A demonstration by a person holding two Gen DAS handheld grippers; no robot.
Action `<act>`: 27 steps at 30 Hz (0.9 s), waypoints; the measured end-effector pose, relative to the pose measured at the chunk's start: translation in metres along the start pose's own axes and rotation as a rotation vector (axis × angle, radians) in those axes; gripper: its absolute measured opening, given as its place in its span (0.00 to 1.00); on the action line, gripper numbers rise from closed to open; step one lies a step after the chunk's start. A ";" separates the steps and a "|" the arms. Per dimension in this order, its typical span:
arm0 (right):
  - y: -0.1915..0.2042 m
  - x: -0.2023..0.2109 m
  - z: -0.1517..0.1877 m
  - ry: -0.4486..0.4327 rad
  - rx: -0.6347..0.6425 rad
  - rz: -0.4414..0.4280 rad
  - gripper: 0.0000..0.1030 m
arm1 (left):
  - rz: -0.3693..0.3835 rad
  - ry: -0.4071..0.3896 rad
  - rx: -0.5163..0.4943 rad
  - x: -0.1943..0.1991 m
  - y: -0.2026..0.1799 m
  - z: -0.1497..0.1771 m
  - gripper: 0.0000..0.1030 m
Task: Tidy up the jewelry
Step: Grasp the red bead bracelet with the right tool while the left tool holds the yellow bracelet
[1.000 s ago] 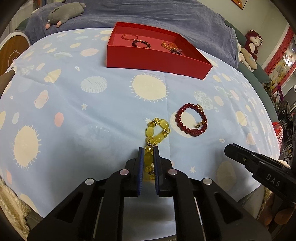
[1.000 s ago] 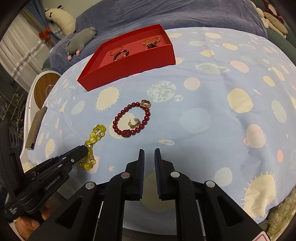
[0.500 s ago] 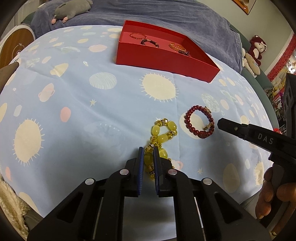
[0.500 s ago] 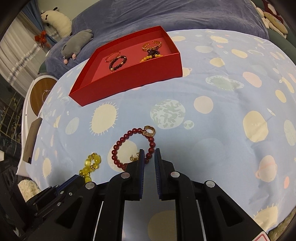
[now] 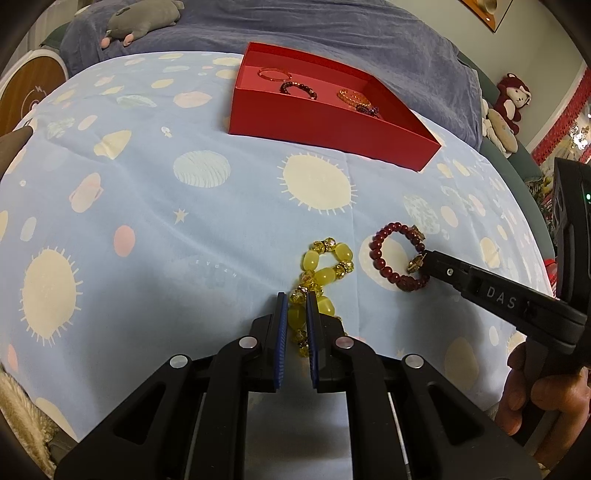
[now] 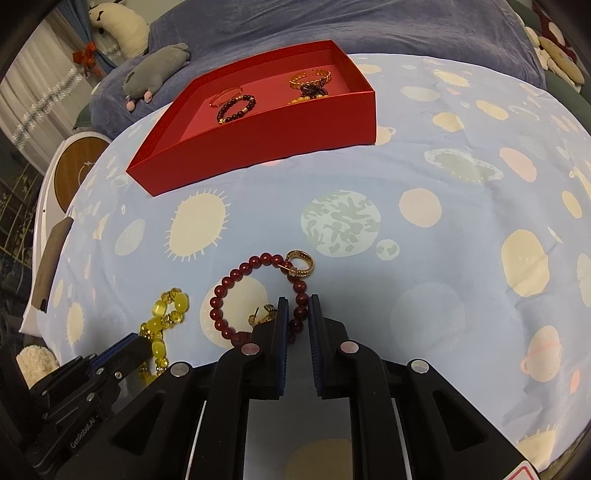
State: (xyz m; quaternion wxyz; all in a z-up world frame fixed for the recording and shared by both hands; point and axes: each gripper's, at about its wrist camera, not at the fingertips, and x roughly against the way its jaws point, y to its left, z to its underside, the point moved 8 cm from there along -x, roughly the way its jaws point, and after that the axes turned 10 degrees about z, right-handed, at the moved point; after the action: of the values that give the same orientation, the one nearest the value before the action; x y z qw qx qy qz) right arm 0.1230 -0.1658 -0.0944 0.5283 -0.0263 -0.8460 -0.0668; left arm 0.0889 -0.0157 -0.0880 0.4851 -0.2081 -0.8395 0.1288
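Two bracelets lie on the blue patterned cloth [image 5: 147,221], in front of a red tray [image 5: 325,122] that stands farther back on the same surface.

Left gripper [image 5: 295,314]: jaws drawn nearly together, clenched on the near end of the yellow bead bracelet [image 5: 325,269]. A yellow bead sits pinched between the blue pads. The rest of that bracelet trails forward on the cloth in a twisted loop. In the right wrist view the same bracelet [image 6: 166,321] runs under the left gripper's tip at lower left.

Right gripper [image 6: 297,314]: jaws nearly together, with a bead of the dark red bead bracelet [image 6: 258,295] between the pads. The pads appear to press on the bead, so the gripper grasps that bracelet at its near right side. The remainder of the red loop rests flat on the cloth. A gold ring-shaped charm [image 6: 301,264] lies at the far side of the loop, touching it. A second small gold piece [image 6: 264,314] sits inside the loop, just beside the left finger. In the left wrist view the right gripper's tip meets the red bracelet [image 5: 399,258] at its right edge.

Tray contents: several bracelets lie on its floor, including a thin orange ring, a dark beaded one [image 6: 236,107] and a gold one.

Beyond the cloth: a grey plush toy [image 6: 155,70] on a purple blanket [image 6: 369,26].
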 end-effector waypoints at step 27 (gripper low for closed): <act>-0.013 0.083 0.009 -0.119 -0.086 -0.117 0.08 | 0.018 -0.029 0.002 0.022 -0.008 -0.005 0.09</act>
State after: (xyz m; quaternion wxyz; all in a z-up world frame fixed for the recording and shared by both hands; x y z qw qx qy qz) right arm 0.0772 -0.1792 -0.0252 0.4708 -0.0032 -0.8723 -0.1323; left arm 0.0814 -0.0124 -0.0658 0.4722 -0.2132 -0.8443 0.1370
